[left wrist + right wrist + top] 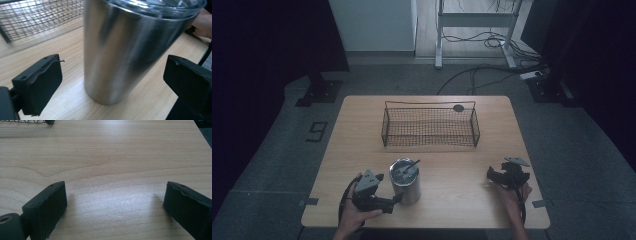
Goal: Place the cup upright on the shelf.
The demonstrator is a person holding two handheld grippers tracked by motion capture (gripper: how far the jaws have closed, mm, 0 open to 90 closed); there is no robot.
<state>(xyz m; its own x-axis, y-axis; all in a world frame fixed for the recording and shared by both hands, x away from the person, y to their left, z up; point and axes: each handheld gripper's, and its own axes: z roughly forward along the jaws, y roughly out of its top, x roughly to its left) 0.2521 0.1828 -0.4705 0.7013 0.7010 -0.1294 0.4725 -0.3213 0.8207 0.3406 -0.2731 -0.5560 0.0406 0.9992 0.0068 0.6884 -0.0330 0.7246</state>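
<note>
Shiny cylindrical stainless-steel tumbler (pixel 405 181) with a clear lid stands upright on the light wooden table (pixel 462 172), near the front edge, left of its middle. Left gripper (pixel 398 199) sits low at the front-left corner, pointing at the tumbler's base. In the left gripper view the tumbler (pixel 130 50) stands ahead of the black jaws and between their lines, a little past the tips; jaws spread wide, a gap on each side, pads not touching the steel. Right gripper (pixel 488 174) rests near the front-right corner, well apart from the tumbler, its jaws also wide apart over bare wood. Rectangular black wire-mesh basket (pixel 430 126) stands toward the back edge, centred, behind the tumbler.
</note>
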